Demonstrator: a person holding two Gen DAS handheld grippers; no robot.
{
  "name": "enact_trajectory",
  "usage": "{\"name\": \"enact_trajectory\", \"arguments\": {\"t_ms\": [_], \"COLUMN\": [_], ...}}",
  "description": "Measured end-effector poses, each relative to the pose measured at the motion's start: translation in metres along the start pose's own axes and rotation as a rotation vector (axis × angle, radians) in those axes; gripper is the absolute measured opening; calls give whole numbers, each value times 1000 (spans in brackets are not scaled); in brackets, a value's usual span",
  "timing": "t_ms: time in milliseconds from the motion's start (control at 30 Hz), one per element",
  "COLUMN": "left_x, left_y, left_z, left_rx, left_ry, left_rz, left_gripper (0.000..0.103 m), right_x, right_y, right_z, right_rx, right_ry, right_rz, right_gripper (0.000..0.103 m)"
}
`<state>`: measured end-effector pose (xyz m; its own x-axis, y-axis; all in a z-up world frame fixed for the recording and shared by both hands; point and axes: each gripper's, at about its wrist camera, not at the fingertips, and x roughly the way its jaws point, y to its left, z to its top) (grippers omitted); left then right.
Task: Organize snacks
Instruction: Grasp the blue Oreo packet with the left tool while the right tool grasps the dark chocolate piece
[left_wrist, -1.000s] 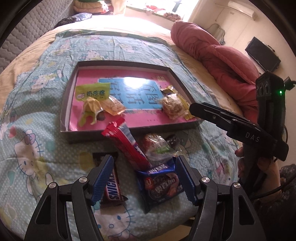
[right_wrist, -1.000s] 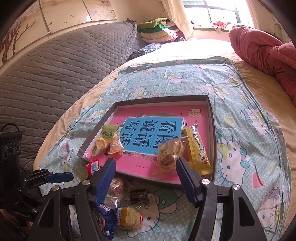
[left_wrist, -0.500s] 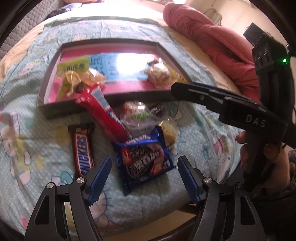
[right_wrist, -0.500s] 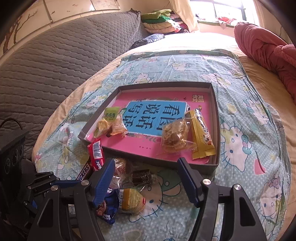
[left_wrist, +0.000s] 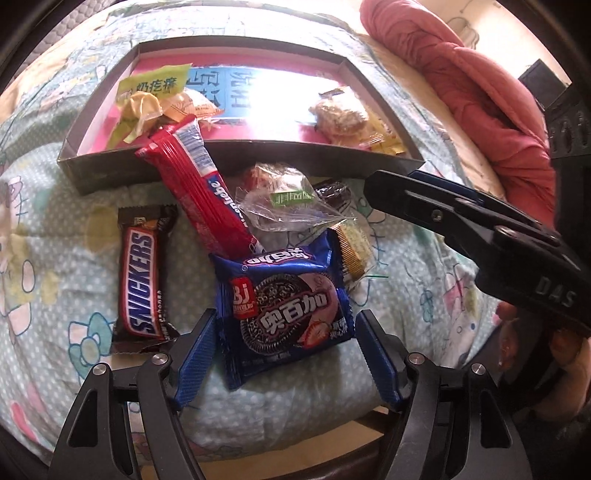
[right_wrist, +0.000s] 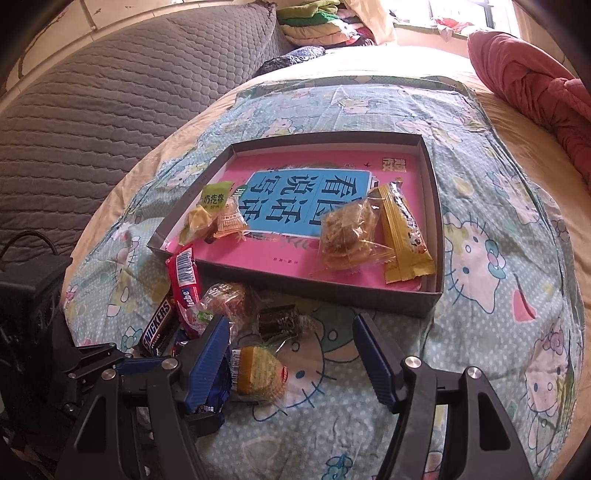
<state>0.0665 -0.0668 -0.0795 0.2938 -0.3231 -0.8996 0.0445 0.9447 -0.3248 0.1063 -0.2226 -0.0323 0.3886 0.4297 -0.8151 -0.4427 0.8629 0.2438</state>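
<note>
Left gripper (left_wrist: 284, 354) has its jaws spread around the near end of the blue cookie pack (left_wrist: 284, 310), not pinching; right gripper (right_wrist: 291, 362) hangs spread over the bed (right_wrist: 480, 295) near the tray (right_wrist: 428, 302).

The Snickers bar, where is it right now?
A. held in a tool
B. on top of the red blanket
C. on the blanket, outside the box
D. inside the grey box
C: the Snickers bar lies flat on the cartoon-cat blanket, in front of the grey box and beside the blue cookie packet, with no tool gripping it.
</note>
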Motion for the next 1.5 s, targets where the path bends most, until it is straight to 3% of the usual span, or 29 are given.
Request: {"name": "enact_trajectory", "arguments": {"t_ms": [167, 300, 567, 833, 1000, 1200, 1500], "left_x": [7, 5, -4, -14, -15, -13, -20], "left_y": [-3, 3, 17, 26, 27, 24, 25], "left_z": [7, 6, -3, -12, -12, -9, -9], "left_rx": [-10, -31, -20, -4, -2, -2, -4], "left_ry": [-4, -16, -20, -17, -19, -15, -13], "left_rz": [22, -7, -12, -15, -17, -20, -28], "left_gripper": [76, 76, 64, 63, 63, 62, 59], "right_x": [3, 9, 25, 43, 54, 58, 40], "right_y": [0, 4, 5, 15, 17, 17, 1], "right_z": [-2, -2, -2, 0, 4, 5, 3], "right_rx": [1, -14, -19, -80, -81, -79, -17], "right_ry": [18, 32, 66, 89, 96, 105, 89], "right_rz": [1, 16, 6, -67, -66, -55, -35], "right_gripper": [69, 69, 69, 68, 53, 43, 40]}}
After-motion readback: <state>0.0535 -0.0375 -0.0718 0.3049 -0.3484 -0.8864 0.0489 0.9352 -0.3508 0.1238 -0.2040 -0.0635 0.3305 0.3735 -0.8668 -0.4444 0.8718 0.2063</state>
